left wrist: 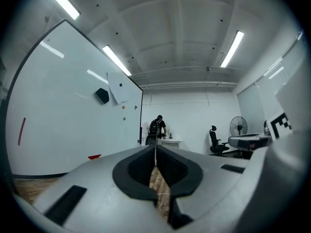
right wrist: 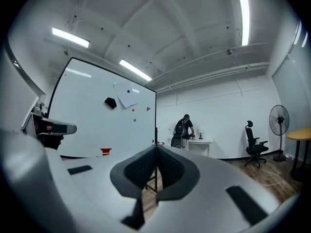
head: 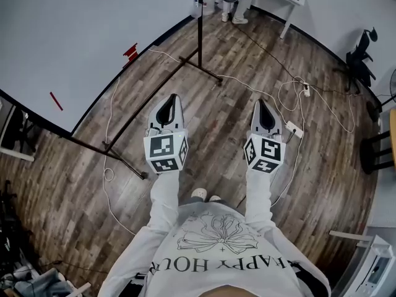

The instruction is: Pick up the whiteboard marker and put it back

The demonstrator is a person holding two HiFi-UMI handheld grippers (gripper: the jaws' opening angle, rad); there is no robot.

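Hanging level, jaws closed on nothing, the left gripper (head: 174,97) and right gripper (head: 260,102) are idling beside the whiteboard (head: 62,30), needing a leftward turn and opened jaws before reaching.

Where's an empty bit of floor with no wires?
Bare floor lies between the left gripper and right gripper, and left of the black stand leg. Crowded around the power strip and white cables on the right.
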